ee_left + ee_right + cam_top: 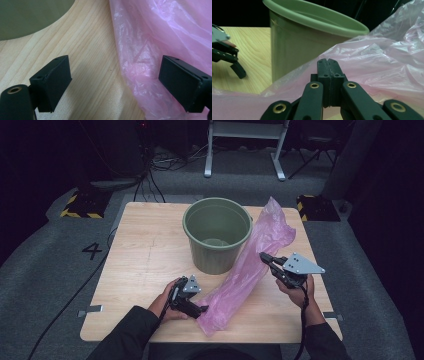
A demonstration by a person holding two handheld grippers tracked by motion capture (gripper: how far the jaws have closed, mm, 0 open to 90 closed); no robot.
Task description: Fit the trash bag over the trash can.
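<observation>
A long pink plastic bag (250, 265) lies slantwise across the wooden table (145, 250), from the near middle up past the right side of a green bucket (217, 252). My left gripper (202, 310) is at the bag's near end. In the left gripper view it (115, 67) is open wide, with one jaw over bare wood and the other over the bag (162, 30). My right gripper (263, 256) meets the bag's right edge at mid length. Its jaws (328, 61) are pressed together, and the film (387, 57) rises in a ridge to their tips beside the bucket (294, 47).
The bucket stands upright at mid table, with its wall close to the bag. Bare wood stretches left of the bucket. On the floor beyond are a white frame's legs (245, 150), cables, and striped blocks (80, 206) off both far corners.
</observation>
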